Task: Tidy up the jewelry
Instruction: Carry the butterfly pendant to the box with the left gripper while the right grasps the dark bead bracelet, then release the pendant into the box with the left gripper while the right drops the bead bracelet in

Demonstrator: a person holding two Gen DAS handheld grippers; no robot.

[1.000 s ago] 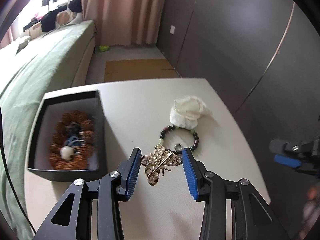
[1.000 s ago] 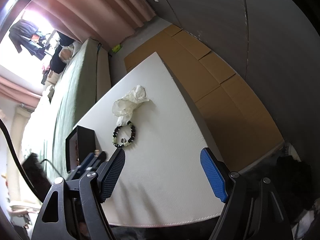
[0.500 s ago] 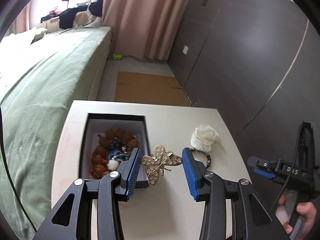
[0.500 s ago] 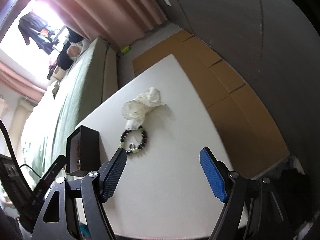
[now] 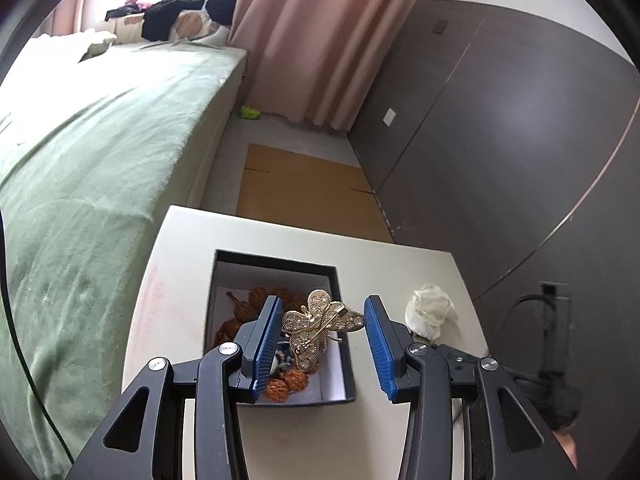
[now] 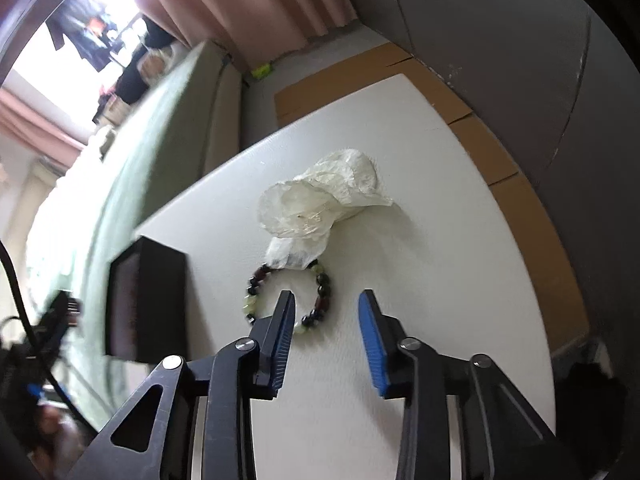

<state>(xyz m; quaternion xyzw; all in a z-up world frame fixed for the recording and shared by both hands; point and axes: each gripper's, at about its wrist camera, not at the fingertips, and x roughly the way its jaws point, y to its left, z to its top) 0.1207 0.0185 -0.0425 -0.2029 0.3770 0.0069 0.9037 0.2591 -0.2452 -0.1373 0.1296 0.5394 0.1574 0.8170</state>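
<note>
Above the open black box (image 5: 340, 280), at about six o'clock on the white table (image 5: 400, 256), we hold the gold butterfly brooch (image 5: 320, 330) in our left gripper (image 5: 320, 344); its blue pads press the wing tips from either side, so the claw is clamped on the brooch, which hangs flat between them over the box's inside; we judge it is carried there to be dropped in with the brown beaded piece (image 5: 260, 308) already lying on the box's pale lining; holding by the wing edges keeps the pin at the back clear of the pads, though such a thin hold could let it twist. Our right gripper (image 6: 326, 338) hangs spread wide and empty, low over the table, with the bead bracelet (image 6: 288, 294) at twelve o'clock just ahead of its fingertips; the left finger covers part of the ring; we take this as lining up for the next pick. The crumpled white tissue (image 6: 320, 208) lies at the bracelet's twelve o'clock and overlaps its far edge, which may snag or drag when the bracelet is lifted; the box sits at nine o'clock from the bracelet, apart from it.
</note>
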